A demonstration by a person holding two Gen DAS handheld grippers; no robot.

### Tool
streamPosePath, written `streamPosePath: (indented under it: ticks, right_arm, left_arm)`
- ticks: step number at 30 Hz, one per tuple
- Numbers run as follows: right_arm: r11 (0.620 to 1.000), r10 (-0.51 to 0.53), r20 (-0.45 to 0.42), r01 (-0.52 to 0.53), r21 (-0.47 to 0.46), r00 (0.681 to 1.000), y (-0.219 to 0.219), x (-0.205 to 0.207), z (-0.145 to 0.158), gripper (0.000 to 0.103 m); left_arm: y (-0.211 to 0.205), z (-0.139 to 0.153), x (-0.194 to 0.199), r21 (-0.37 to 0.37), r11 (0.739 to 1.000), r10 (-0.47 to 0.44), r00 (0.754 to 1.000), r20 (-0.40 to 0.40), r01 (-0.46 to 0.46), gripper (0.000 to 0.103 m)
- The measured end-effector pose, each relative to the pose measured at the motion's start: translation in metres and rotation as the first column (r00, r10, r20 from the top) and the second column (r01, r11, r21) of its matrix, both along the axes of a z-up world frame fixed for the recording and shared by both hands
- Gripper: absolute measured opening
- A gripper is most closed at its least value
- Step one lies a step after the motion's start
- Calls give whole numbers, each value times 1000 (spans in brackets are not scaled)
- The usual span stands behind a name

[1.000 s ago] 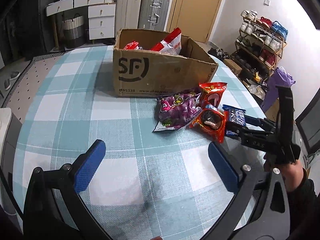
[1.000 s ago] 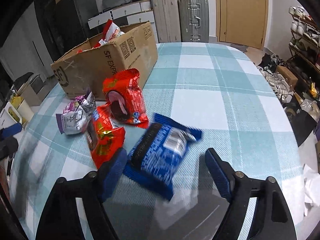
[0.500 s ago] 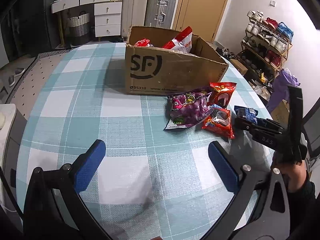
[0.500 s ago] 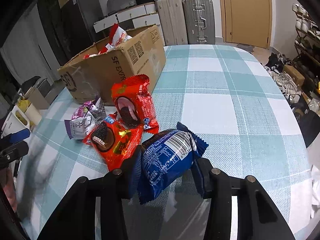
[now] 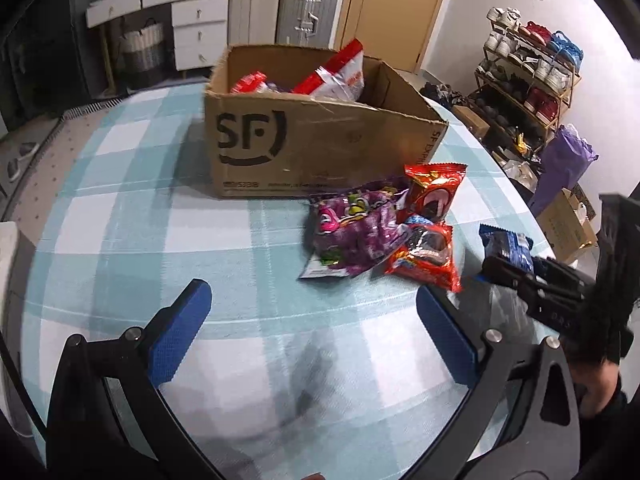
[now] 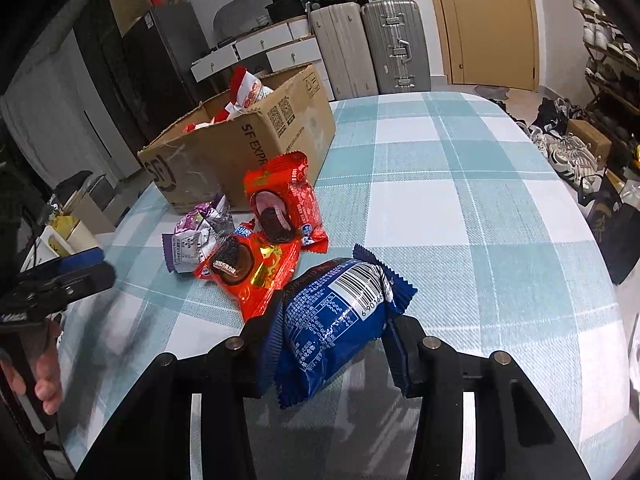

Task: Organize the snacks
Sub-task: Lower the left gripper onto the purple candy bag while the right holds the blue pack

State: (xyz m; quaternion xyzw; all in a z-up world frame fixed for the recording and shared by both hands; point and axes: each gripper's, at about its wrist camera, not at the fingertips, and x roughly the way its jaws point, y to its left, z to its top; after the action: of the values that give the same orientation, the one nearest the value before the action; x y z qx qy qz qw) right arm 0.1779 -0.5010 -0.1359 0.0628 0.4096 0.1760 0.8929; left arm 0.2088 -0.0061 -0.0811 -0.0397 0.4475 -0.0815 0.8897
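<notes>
My right gripper (image 6: pixel 332 340) is shut on a blue snack packet (image 6: pixel 336 324) and holds it above the checked tablecloth; the packet also shows in the left wrist view (image 5: pixel 510 246). My left gripper (image 5: pixel 312 328) is open and empty over the table's near side. Two red cookie packets (image 6: pixel 280 196) (image 6: pixel 248 268) and a purple candy bag (image 5: pixel 356 228) lie on the table in front of the open SF cardboard box (image 5: pixel 320 148), which holds several snack bags.
The round table (image 6: pixel 460 200) has a blue and white checked cloth. Suitcases (image 6: pixel 368 44), white drawers and a door stand behind. A shoe rack (image 5: pixel 528 80) is at the right.
My right gripper closed on the blue packet and lifted it off the table. My left gripper stayed open and shifted a little.
</notes>
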Motion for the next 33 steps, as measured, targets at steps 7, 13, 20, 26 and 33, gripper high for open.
streamPosePath:
  ticks: [7, 13, 20, 26, 33]
  right_arm:
    - [1000, -10, -15, 10, 18, 1000, -6, -15, -4, 45]
    - [999, -17, -19, 18, 37, 1000, -9, -27, -4, 45]
    - [998, -22, -19, 23, 50, 1000, -12, -38, -3, 45]
    - [998, -23, -19, 24, 56, 1000, -12, -43, -2, 45]
    - [998, -25, -18, 26, 64, 1000, -13, -45, 0, 45]
  left_arm:
    - [-13, -11, 30, -28, 1000, 6, 999, -48, -8, 102]
    - [-24, -13, 56, -24, 1000, -1, 998, -63, 0, 102]
    - [-34, -27, 89, -17, 1000, -7, 994, -111, 5, 102]
    - [-32, -45, 116, -33, 999, 3, 989, -147, -8, 102]
    - [-31, -59, 138, -75, 997, -9, 986, -167, -4, 95]
